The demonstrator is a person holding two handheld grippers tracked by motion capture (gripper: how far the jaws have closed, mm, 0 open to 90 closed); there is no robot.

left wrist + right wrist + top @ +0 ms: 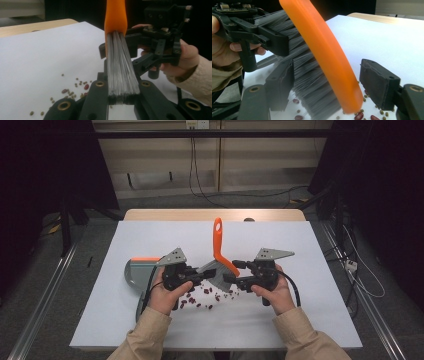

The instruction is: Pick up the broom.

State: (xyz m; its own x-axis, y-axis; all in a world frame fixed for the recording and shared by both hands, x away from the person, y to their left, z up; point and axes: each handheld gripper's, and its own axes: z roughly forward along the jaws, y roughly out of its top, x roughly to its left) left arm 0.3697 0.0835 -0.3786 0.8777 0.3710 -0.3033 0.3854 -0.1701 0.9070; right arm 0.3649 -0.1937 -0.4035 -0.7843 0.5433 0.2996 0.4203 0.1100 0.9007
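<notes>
Setting: dim room, dark drapes both sides, cables on back wall; white surface point(300, 270) on wooden table.
Brush: orange handle point(218, 240), grey bristles point(216, 270); centre of surface, handle up toward 12 o'clock, bristle tips near surface.
Dustpan: grey w/ orange edge point(134, 270), at 9 o'clock of brush, behind left hand, apart from brush.
Spill: red beans + small green ones point(202, 295), scattered at 6 o'clock of brush, between both hands.
Left claw point(202, 276): jaws pressed on bristle tuft from both sides; clamped on bristles.
Right claw point(236, 271): jaws apart, straddling brush; one jaw against bristles, other clear of orange back. Not closed yet.
Step (judged): handover/regrip of brush, prob. before sweeping beans to dustpan.
Next move calls for: right claw to close on firm orange part, not soft bristles; left then to let go w/o tipping brush.
Left claw view adds: bristles point(122, 72) squeezed between jaws; right claw point(120, 56) behind.
Right claw view adds: gap between far jaw and orange back point(329, 57); beans point(359, 116) under brush tip.
High view adds: dustpan position, overall layout.
</notes>
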